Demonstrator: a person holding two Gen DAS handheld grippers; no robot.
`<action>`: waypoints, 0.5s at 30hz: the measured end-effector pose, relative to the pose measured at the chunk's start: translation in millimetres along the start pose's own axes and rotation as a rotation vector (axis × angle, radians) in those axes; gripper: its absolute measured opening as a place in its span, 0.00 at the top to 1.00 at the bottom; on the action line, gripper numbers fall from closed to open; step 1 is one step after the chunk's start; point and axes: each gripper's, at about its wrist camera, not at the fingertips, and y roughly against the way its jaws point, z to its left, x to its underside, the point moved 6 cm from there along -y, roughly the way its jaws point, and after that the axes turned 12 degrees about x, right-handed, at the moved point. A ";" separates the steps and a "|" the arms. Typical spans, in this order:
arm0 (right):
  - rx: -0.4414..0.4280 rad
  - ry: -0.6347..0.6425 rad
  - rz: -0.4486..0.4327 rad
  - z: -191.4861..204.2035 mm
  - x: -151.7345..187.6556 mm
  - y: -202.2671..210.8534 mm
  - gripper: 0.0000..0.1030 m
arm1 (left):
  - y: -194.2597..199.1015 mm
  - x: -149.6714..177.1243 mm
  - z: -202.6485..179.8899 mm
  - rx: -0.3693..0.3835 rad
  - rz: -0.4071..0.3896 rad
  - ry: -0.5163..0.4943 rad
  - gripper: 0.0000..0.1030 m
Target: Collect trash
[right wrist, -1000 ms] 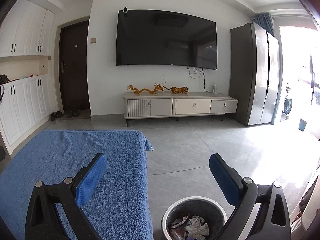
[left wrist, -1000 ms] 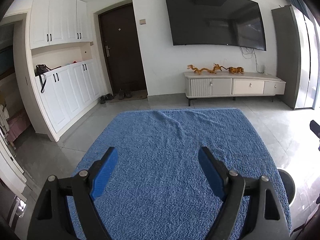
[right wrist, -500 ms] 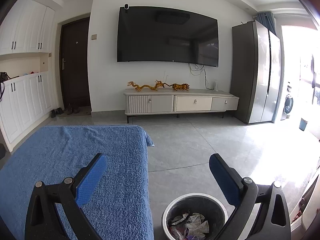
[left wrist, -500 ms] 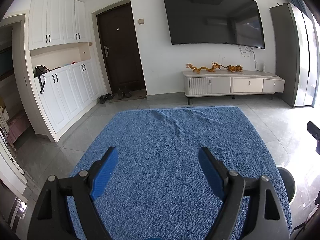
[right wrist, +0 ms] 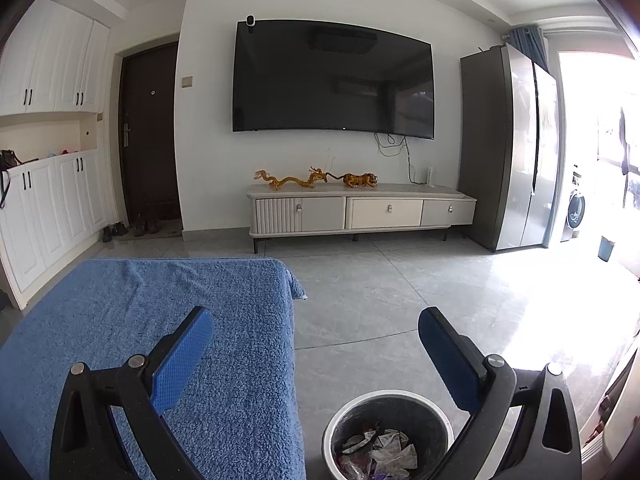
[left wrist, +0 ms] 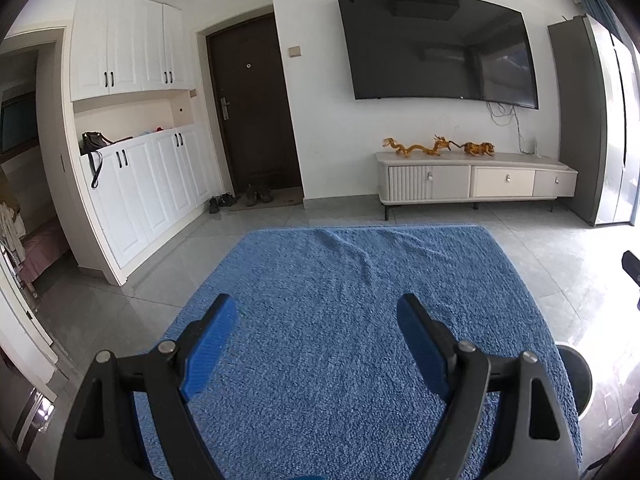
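Both tongs spread wide and empty over the blue-covered worktop; trash sits in the bin.

Left tongs (left wrist: 316, 326) level above the blue towel-covered worktop (left wrist: 340, 280), pointing toward the wall TV (left wrist: 438, 46). Right tongs (right wrist: 314, 334) straddle the worktop's right edge, right finger above the bin (right wrist: 388, 432) on the floor just beside the worktop; crumpled trash (right wrist: 380, 452) lies inside. TV cabinet (right wrist: 360, 210) well beyond.

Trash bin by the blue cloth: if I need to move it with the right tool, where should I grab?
Probably the trash bin's pale rim, coming from above. It stands upright with an open mouth, so one finger can go inside the wall and one outside. The right tool is open above it.
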 end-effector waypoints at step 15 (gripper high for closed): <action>0.001 0.012 0.000 6.9 0.8 0.9 0.00 | 0.7 1.5 12.7 -0.010 -0.005 0.040 0.20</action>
